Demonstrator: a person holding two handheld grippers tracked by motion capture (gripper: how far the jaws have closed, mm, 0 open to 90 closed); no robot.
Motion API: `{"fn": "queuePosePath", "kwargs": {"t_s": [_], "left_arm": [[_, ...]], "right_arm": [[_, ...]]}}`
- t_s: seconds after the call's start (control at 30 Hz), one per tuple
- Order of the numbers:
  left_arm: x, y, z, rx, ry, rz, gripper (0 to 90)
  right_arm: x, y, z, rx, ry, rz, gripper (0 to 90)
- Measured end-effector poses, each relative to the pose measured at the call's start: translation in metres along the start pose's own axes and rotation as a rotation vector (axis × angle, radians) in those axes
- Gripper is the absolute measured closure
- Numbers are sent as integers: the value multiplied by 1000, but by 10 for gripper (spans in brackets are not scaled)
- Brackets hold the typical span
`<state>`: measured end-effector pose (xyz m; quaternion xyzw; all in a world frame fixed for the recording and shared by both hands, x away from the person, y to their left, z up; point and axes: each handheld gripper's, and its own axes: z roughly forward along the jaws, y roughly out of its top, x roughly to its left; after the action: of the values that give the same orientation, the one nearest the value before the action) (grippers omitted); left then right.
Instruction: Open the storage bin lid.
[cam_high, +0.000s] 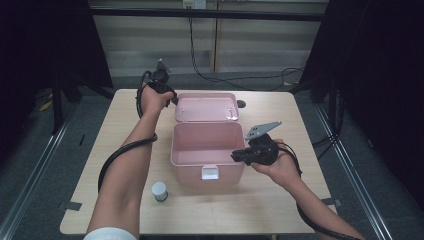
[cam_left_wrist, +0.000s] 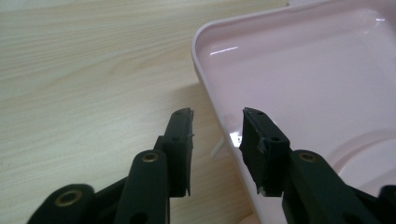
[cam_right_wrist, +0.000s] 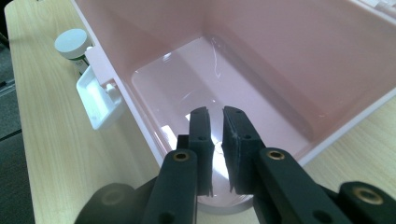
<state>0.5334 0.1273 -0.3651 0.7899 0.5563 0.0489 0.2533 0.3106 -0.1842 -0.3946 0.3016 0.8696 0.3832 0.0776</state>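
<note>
High view: a pink box (cam_high: 207, 150) is seen open at the table's (cam_high: 280, 200) centre, its lid (cam_high: 206, 106) laid back flat on the far side. The left gripper (cam_high: 172, 98) is held at the lid's left edge; the right gripper (cam_high: 239, 156) is held at the box's right front corner. A small white-capped bottle (cam_high: 159, 191) stands apart, left of the box front and nearer the left forearm. A white latch (cam_high: 210, 173) is noted on the front wall

Left gripper view: the jaws are seen part open, nothing gripped. The lid rim (cam_left_wrist: 210, 88) runs between them, lengthwise away from the camera, one jaw outside over the table, one over the lid's inside. Closing here would likely pinch the rim

Right gripper view: the jaws are nearly together with a narrow gap, nothing visibly held, poised above the box's near wall (cam_right_wrist: 140, 112). The box interior is empty. Latch (cam_right_wrist: 95, 100) and bottle (cam_right_wrist: 74, 46) lie to the upper left, outside the box; nothing obstructs
</note>
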Motion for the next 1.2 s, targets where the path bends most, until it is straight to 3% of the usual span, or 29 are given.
{"fn": "queuePosePath", "kwargs": {"t_s": [0.37,0.7,1.03,1.2], "left_arm": [[3,-11,-10,20,-25,3,539],[10,-23,-21,0,-27,17,437],[13,-33,-32,-40,-43,37,368],[17,-41,-34,-36,-41,51,347]], "right_arm": [[0,2,-10,-12,-28,23,684],[-4,-3,-28,-49,-67,57,543],[-7,-9,-41,-61,-102,69,479],[-13,-16,-45,-57,-123,83,457]]}}
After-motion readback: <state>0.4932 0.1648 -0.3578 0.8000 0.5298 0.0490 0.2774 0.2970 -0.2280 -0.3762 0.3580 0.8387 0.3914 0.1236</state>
